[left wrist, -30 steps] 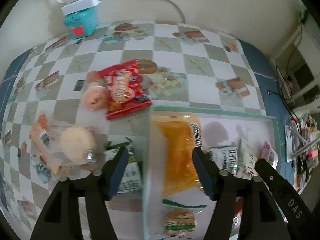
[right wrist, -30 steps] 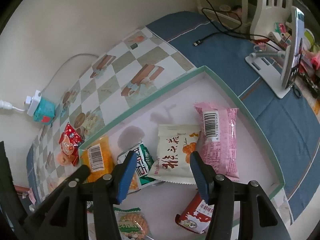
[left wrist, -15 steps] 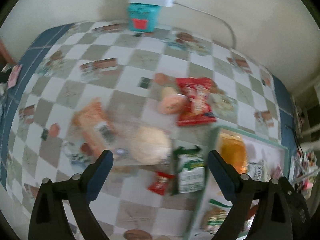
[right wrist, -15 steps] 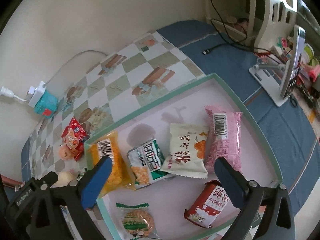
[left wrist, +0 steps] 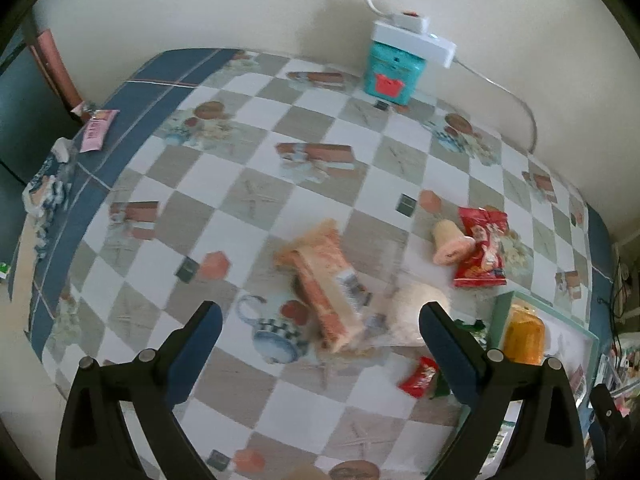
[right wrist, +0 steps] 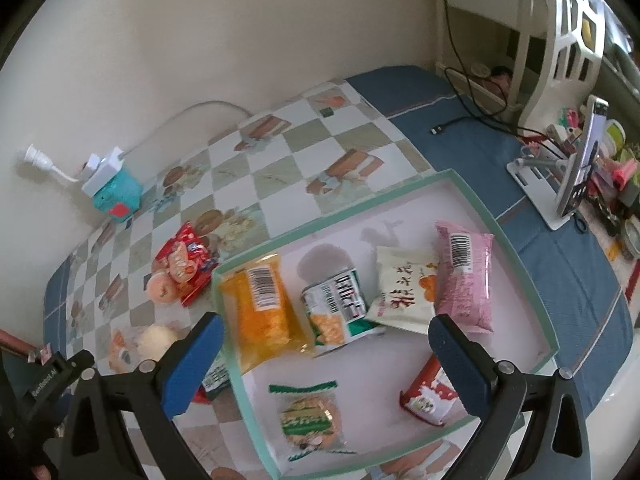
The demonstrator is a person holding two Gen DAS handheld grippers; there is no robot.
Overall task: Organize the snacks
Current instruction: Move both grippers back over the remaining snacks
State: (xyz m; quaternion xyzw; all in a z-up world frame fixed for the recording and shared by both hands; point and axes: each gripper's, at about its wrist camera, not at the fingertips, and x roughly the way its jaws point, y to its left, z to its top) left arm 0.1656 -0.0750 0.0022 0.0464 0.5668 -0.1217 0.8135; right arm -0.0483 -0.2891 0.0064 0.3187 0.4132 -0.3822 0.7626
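My left gripper [left wrist: 319, 312] hovers over loose snacks on the checked tablecloth. Its jaws are opening and hold nothing. Below them lie an orange-wrapped packet [left wrist: 324, 280] and a pale round bun [left wrist: 416, 312]. A small red candy [left wrist: 418, 376], a red snack bag [left wrist: 482, 248] and a peach round snack [left wrist: 452, 246] lie nearby. My right gripper [right wrist: 326, 322] stands wide open and empty above the green-rimmed tray [right wrist: 520, 264]. In the tray lie an orange packet [right wrist: 262, 308], a green-white packet [right wrist: 338, 304], a white packet [right wrist: 404, 292], a pink packet [right wrist: 464, 276], a red-white packet [right wrist: 430, 394] and a cookie packet [right wrist: 310, 420].
A teal box with a white power strip [left wrist: 394, 68] stands by the back wall. A phone on a stand [right wrist: 580, 176] and a loose cable [right wrist: 460, 124] sit right of the tray, with clutter beyond. A pink slip [left wrist: 96, 130] lies near the table's left edge.
My left gripper swung left from the tray's edge to over the loose snacks, and its jaws widened. My right gripper's jaws spread wide and it lifted above the tray.
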